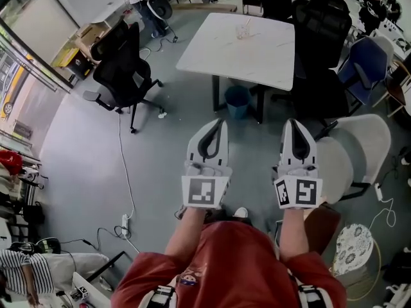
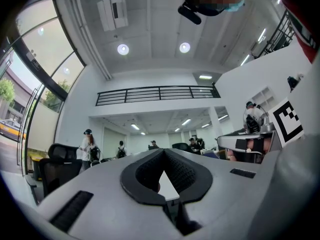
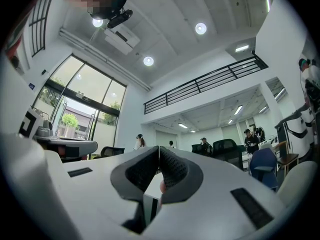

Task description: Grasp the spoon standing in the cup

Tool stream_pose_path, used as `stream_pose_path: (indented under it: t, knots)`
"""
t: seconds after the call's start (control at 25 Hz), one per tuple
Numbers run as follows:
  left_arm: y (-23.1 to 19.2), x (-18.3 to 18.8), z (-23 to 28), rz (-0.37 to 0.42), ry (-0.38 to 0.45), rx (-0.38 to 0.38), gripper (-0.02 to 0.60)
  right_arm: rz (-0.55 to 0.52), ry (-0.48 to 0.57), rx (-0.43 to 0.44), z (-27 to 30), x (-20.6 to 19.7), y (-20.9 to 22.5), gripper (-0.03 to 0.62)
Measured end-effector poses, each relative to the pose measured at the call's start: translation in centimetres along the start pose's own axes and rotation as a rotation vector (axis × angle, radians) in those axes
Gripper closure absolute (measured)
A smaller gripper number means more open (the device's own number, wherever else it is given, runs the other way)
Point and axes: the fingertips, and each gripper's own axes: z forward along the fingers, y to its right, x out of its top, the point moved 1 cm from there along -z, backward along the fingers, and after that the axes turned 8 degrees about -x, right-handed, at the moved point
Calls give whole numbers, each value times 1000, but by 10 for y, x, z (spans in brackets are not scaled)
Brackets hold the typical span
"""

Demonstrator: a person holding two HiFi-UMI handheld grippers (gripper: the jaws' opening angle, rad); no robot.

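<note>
Standing back from the white square tabletop [image 1: 212,50], both grippers held out in front of me over the grey floor, well apart from the table. Left gripper [image 1: 220,123]: jaws closed tip to tip, nothing between them. Right gripper [image 1: 293,123]: the same, closed and empty. The small pale cup [image 1: 242,33] sits near the far edge of the tabletop, roughly midway along it. The thin light-coloured spoon [image 1: 248,23] stands in it, handle rising above the rim and tilted a little. Too small from here to tell the material of either. My guess is that the spoon is light and stiff, possibly slick, and the cup is light enough to tip if I drag sideways. Best hold looks to be the handle just above the rim, lifting straight up. Nothing else shows in the cup. Round blue bin [image 1: 237,101] is under the table's near edge; contents not visible.
</note>
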Motion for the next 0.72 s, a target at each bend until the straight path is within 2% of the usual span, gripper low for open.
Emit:
stream_pose_path:
  t: [0.32, 0.48, 0.72]
  knots:
    - [30, 1, 2, 24, -12, -17, 572, 55, -8, -10, -15, -7, 22, 577]
    - [34, 6, 4, 43, -10, -15, 572, 72, 7, -11, -15, -3, 24, 577]
    - [26, 4, 12, 30, 17, 0, 572, 57, 18, -4, -2, -3, 23, 577]
